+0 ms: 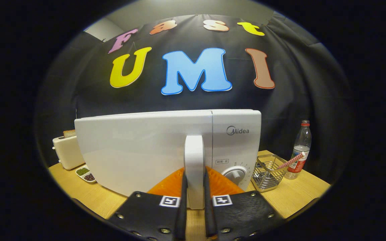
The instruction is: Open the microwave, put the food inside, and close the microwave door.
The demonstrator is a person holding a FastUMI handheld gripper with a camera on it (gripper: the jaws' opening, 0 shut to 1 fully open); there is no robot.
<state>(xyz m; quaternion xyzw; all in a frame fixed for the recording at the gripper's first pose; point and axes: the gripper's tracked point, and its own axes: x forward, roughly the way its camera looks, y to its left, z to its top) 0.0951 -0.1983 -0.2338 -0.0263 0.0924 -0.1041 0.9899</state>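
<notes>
Fingers (183, 187) of my tool (195, 190) are closed narrow on the microwave's (166, 150) upright door handle (194, 157), one pressing each side of it. I see the white microwave standing on the wooden worktop (79, 190), its door just ahead of me and looking swung slightly outward. Left of it sit a toaster (66, 150) with bread (69, 133) in it and a small dish (85, 174). To the right are a wire basket (268, 172) and a clear bottle (301, 150).

The claw (194, 187) carries black leathery plates, silver rivets and square tag markers.
</notes>
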